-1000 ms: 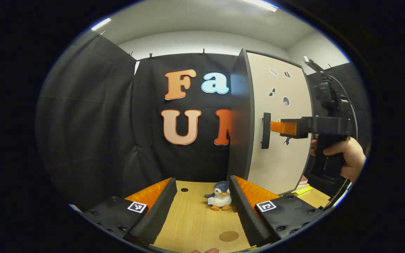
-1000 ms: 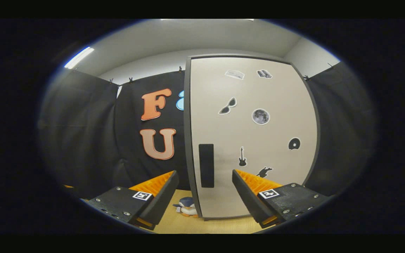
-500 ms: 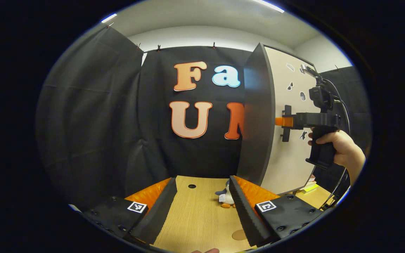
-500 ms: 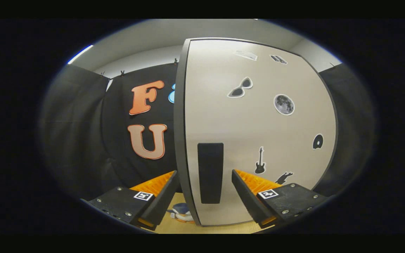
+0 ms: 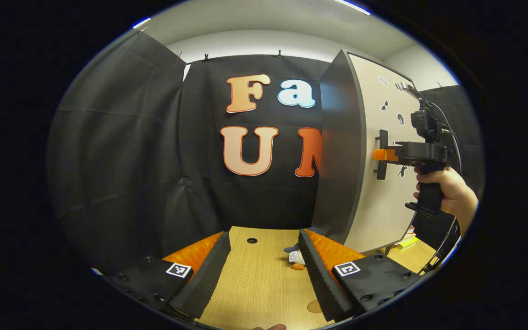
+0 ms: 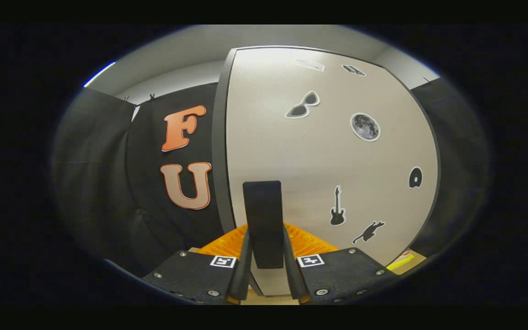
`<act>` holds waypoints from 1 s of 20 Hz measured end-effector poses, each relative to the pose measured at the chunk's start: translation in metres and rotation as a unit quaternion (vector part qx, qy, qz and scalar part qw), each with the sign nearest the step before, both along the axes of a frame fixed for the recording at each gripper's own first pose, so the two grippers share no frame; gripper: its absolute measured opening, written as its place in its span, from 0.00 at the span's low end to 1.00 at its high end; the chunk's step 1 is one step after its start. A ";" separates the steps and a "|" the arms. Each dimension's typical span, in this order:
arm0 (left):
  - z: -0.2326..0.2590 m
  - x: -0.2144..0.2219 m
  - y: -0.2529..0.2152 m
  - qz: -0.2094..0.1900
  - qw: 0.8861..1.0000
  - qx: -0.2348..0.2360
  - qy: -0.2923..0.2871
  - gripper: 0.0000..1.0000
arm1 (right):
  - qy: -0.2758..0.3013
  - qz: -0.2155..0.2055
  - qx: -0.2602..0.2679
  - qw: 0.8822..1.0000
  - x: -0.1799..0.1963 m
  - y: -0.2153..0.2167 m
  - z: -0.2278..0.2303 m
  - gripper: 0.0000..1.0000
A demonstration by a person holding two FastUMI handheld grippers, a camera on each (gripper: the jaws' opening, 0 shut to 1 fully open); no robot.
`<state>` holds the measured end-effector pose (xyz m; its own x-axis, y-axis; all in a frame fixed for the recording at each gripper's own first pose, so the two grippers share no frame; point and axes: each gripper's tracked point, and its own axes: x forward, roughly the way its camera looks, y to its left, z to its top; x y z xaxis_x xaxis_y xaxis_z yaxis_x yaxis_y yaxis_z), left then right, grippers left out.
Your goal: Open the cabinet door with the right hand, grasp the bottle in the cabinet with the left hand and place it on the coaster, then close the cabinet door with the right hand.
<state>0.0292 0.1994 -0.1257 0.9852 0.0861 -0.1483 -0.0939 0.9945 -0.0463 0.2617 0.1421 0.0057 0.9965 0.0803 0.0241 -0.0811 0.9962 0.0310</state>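
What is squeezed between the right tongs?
The cabinet door's dark handle sits between the right tongs, both fingers pressing on it, in the right gripper view.

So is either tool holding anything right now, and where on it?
The right tool is shut on the cabinet door's handle, near its lower end. The left tool is open, holding nothing.

Cabinet (image 5: 337, 151) right on table (image 5: 259, 279), toy (image 5: 295, 256) perhaps beside it
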 end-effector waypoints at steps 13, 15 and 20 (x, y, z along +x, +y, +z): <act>0.007 -0.052 -0.055 -0.005 0.999 0.036 0.010 0.97 | 0.001 0.020 0.037 0.999 -0.132 -0.054 -0.005 0.18; 0.011 -0.060 -0.066 -0.009 0.999 0.039 0.006 0.97 | -0.001 0.017 0.041 0.999 -0.151 -0.068 -0.005 0.18; 0.017 -0.076 -0.096 -0.015 0.999 0.036 0.003 0.97 | 0.002 0.010 0.042 0.999 -0.192 -0.103 -0.007 0.18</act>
<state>-0.0465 0.1036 -0.1090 0.9866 0.0665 -0.1488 -0.0634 0.9977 0.0255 0.0701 0.0388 -0.0011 0.9948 0.0978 0.0279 -0.1004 0.9882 0.1155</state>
